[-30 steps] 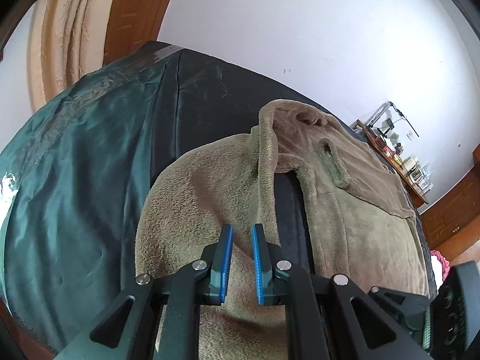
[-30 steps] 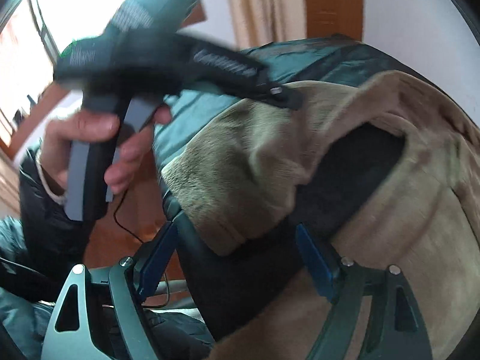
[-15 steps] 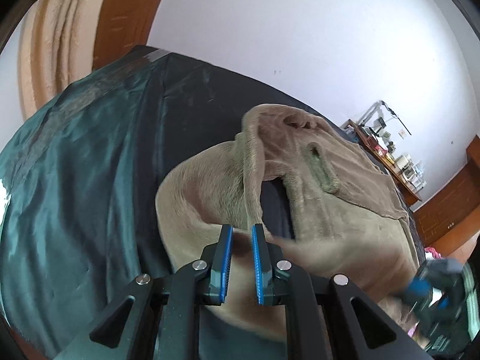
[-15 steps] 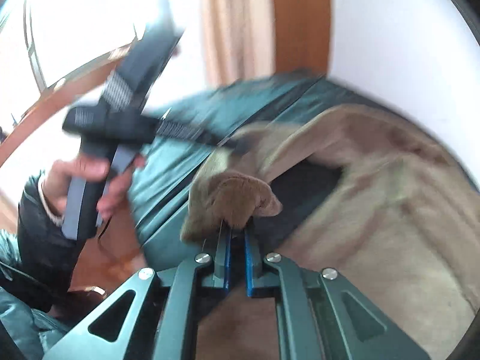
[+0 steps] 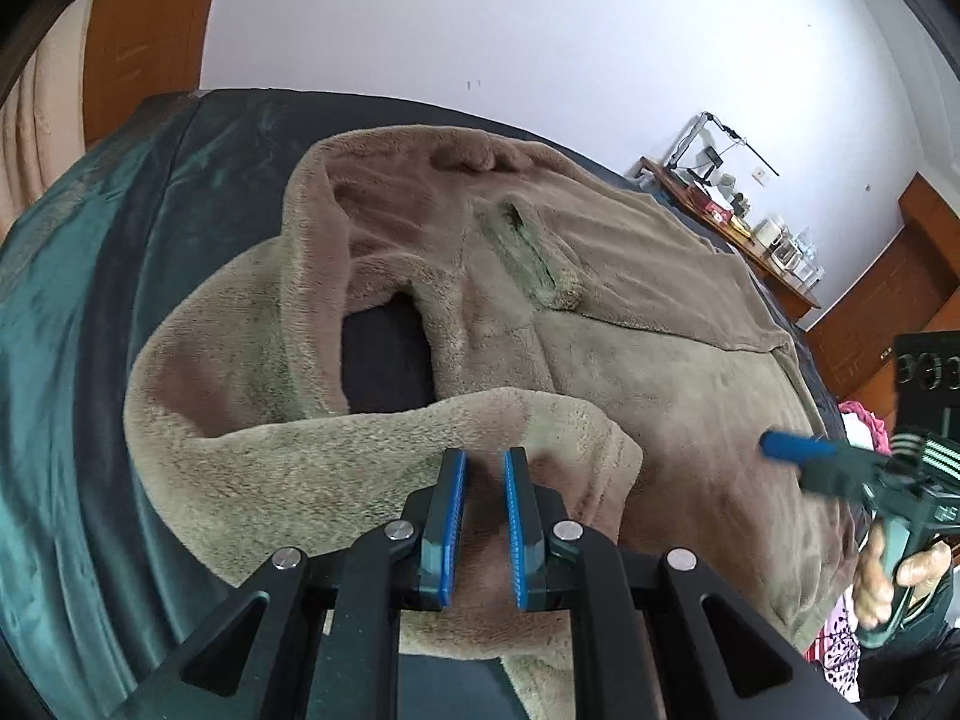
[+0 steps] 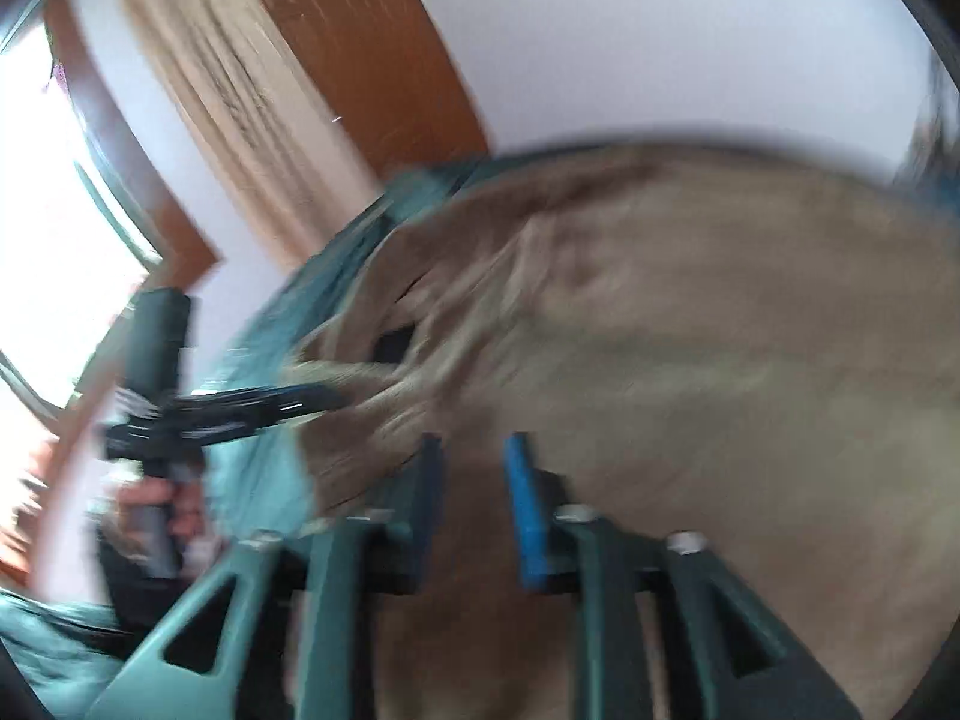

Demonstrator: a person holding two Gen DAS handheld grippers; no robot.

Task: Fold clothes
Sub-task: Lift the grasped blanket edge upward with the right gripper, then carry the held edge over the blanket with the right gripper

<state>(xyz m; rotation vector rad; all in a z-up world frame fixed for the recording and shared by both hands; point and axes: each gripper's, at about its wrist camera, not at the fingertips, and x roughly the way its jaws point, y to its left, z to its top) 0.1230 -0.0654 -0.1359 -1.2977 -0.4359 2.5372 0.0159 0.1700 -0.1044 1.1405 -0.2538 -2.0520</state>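
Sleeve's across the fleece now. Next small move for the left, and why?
Probably open the left gripper and back it off. Its jaws stand nearly shut on the sleeve, which already lies folded over the fleece body. The right gripper has just been opening; nothing visible is clamped between its pads, and it hangs off to the side. The fold looks placed, so release next.

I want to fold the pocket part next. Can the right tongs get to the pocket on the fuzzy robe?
Probably yes. The right tongs hang over the robe, nothing between them and the pocket.
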